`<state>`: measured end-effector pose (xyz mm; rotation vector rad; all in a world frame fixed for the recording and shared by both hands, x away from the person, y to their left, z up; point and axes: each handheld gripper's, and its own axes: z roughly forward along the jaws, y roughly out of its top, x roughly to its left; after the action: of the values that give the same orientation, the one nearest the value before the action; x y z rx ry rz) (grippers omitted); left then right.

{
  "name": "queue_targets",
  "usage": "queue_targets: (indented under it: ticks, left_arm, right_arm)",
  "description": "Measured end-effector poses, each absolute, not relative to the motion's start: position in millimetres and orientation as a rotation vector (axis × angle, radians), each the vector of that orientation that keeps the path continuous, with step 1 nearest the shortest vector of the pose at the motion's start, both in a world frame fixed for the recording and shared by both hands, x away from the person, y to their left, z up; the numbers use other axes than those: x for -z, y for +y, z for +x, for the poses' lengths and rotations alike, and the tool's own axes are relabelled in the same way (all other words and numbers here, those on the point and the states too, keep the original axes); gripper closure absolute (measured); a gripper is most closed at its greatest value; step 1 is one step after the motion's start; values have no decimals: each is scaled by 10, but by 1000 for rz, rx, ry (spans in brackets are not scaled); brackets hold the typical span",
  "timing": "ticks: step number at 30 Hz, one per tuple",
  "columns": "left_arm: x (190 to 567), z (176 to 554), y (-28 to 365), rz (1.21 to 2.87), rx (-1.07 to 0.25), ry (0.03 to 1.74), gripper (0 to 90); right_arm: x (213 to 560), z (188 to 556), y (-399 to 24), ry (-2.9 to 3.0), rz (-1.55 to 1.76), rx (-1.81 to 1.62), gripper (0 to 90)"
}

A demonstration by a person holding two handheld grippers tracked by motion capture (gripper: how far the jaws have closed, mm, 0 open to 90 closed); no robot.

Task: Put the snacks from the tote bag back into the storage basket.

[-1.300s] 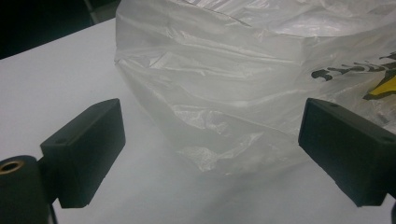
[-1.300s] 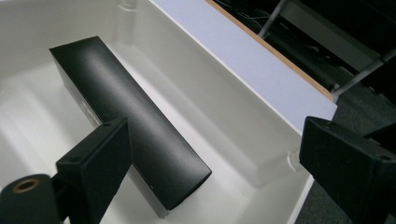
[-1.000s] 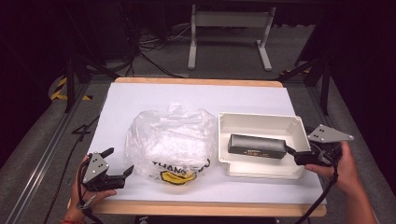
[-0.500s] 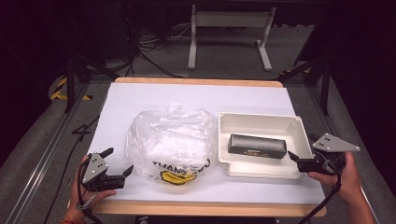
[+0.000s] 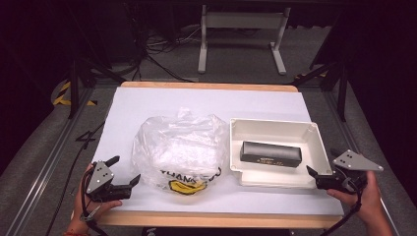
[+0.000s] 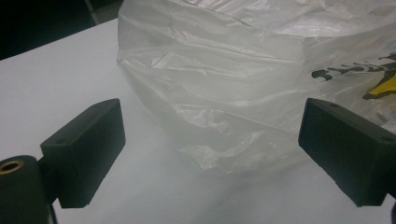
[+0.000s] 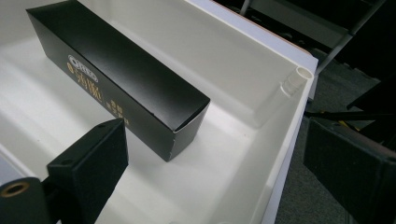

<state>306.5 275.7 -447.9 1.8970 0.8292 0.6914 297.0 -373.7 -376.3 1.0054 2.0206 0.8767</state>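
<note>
A crumpled clear plastic bag (image 5: 179,150) with a yellow print lies mid-table. To its right stands a white tray (image 5: 275,129) with a long black box (image 5: 270,154) lying flat in it. My left gripper (image 5: 125,170) rests open at the bag's front left, with the bag (image 6: 243,93) just beyond its jaws (image 6: 212,140). My right gripper (image 5: 319,178) hovers at the tray's front right corner; its jaws have just been opening. One jaw is over the tray floor near the box (image 7: 121,79) and the other is outside the wall (image 7: 243,56). Its pads (image 7: 93,158) press on nothing.
White paper (image 5: 206,103) covers the table, with a wooden edge (image 5: 206,219) along the front. Behind the table stand a metal frame (image 5: 241,29) and floor cables (image 5: 157,54). A rail (image 5: 49,162) runs along the left side.
My right gripper has drawn back from the box toward the table's front right and sunk a little. The left gripper, bag, tray and box have stayed put.
</note>
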Motion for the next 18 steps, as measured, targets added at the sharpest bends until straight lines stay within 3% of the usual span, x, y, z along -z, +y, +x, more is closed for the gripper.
queue_targets:
  ticks: [18]
  left_arm:
    - [4481, 3075, 2793, 1882, -695, 841, 81]
  right_arm:
    - [4121, 2766, -3823, 1891, 1083, -945, 60]
